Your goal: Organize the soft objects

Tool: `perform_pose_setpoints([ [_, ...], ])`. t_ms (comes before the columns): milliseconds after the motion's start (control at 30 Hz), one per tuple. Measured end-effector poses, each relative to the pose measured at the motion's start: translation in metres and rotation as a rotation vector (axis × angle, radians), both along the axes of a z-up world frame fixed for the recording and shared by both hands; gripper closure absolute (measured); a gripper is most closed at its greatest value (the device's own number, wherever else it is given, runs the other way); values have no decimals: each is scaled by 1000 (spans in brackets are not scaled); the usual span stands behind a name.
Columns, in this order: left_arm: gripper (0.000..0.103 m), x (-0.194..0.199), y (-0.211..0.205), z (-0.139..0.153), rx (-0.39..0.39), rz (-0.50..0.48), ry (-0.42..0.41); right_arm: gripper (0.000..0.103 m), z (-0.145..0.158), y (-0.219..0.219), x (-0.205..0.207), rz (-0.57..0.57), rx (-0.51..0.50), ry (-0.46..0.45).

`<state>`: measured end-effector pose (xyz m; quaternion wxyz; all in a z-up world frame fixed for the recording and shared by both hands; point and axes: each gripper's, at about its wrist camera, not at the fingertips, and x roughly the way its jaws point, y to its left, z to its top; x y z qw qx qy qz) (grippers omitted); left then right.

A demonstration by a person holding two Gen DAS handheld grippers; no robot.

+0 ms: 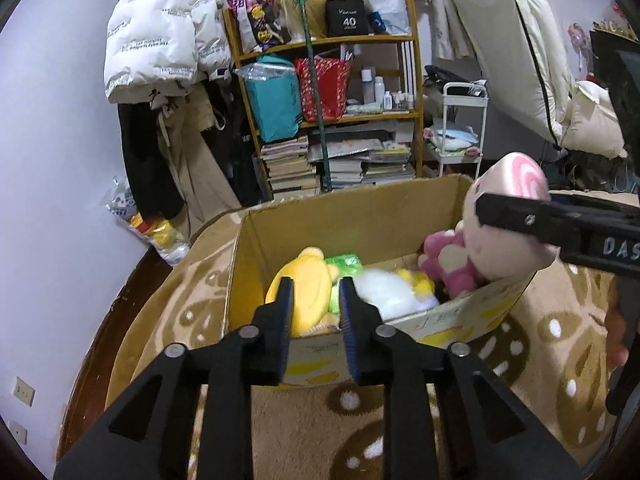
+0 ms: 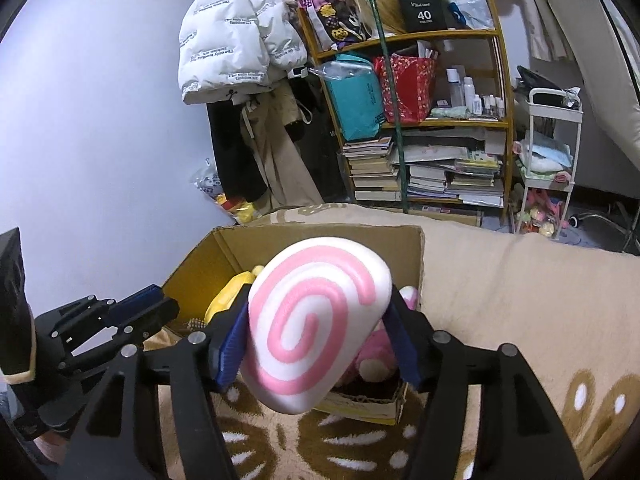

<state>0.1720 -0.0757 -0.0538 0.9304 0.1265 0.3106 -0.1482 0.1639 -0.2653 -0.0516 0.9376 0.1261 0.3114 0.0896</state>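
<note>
Black fingers of the left gripper (image 1: 314,304) fill the bottom of the left wrist view, their blue pads a narrow gap apart with nothing between them; they hang just above the near rim of the cardboard box (image 1: 360,216), which sits on a beige blanket with brown flower shapes (image 1: 304,432). Inside the box, at frame centre, lie a yellow plush (image 1: 306,280), a green plush piece (image 1: 344,264) beside it, a blurred white plush (image 1: 384,288), and a pink-and-white plush (image 1: 448,260) toward the right wall. At the right edge of that view the right gripper (image 2: 316,340) reaches in; in its own view, lower centre, the pink-and-white swirl cushion (image 2: 320,320) stands between its blue pads, both of which touch the cushion's sides, so it is held, tilted, over the near right corner of the box. Behind, upper centre, stands a yellow shelf unit (image 1: 418,80) with stacked books (image 1: 288,168), a teal bag (image 1: 276,100) and a red gift bag (image 1: 324,88); a white puffer jacket (image 1: 156,40) hangs at the upper left; a white trolley (image 2: 554,148) stands at the right.
</note>
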Motion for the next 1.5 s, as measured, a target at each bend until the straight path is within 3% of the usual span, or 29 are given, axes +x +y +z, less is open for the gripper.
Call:
perform_pose_setpoints([
  [133, 63, -6, 3, 0, 12, 16, -2, 25, 3, -1, -1, -10, 7, -3],
  [167, 54, -8, 4, 0, 14, 18, -9, 24, 4, -1, -2, -11, 10, -8],
  [333, 37, -20, 10, 7, 11, 25, -42, 23, 6, -1, -6, -17, 13, -9],
  [500, 29, -31, 21, 16, -9, 53, -41, 10, 15, -2, -16, -34, 24, -32],
  [767, 4, -59, 42, 55, -52, 98, -96, 0, 42, -3, -49, -72, 10, -85],
  [1100, 1, -100, 60, 91, -65, 128, -156, 0, 76, 4, -96, -69, -54, -138],
  [1500, 1, -156, 72, 106, -102, 131, -195, 0, 96, 7, -156, -86, -96, -202],
])
